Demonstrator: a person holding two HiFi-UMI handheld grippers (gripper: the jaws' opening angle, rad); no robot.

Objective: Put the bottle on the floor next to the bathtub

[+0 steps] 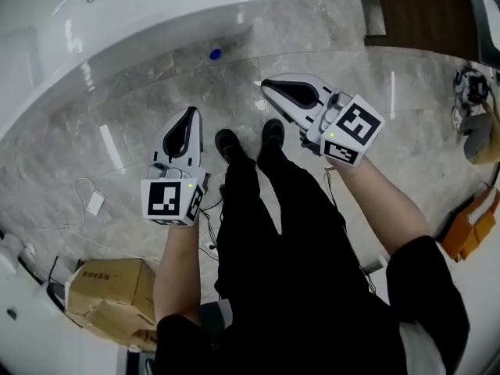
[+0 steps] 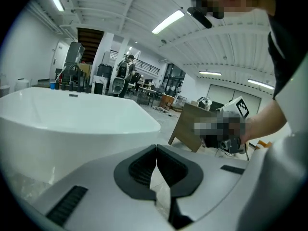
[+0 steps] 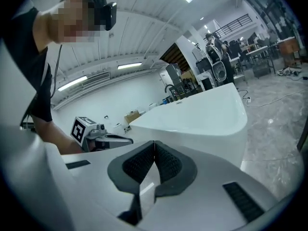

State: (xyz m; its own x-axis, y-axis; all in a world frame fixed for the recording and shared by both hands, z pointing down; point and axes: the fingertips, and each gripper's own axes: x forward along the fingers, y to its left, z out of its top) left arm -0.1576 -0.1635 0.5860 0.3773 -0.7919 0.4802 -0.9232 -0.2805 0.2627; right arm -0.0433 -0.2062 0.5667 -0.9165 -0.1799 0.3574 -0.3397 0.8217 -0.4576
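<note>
The white bathtub (image 1: 117, 22) curves across the head view's top left. On the grey marble floor by its base stands the bottle (image 1: 215, 53), seen from above as a small blue cap. My left gripper (image 1: 191, 112) hangs in the air over the floor short of the bottle, jaws shut and empty. My right gripper (image 1: 265, 87) is to the right of the bottle, also shut with nothing between its pads. The left gripper view shows its jaws (image 2: 156, 150) closed tip to tip before the bathtub (image 2: 72, 124). The right gripper view shows closed jaws (image 3: 154, 146) and the bathtub (image 3: 202, 114).
The person's black shoes (image 1: 250, 139) stand between the grippers. A cardboard box (image 1: 109, 291) lies lower left, with a white adapter and cable (image 1: 95, 202) beside it. A wooden cabinet (image 1: 422, 10) sits upper right, and orange boxes (image 1: 469, 225) at the right edge.
</note>
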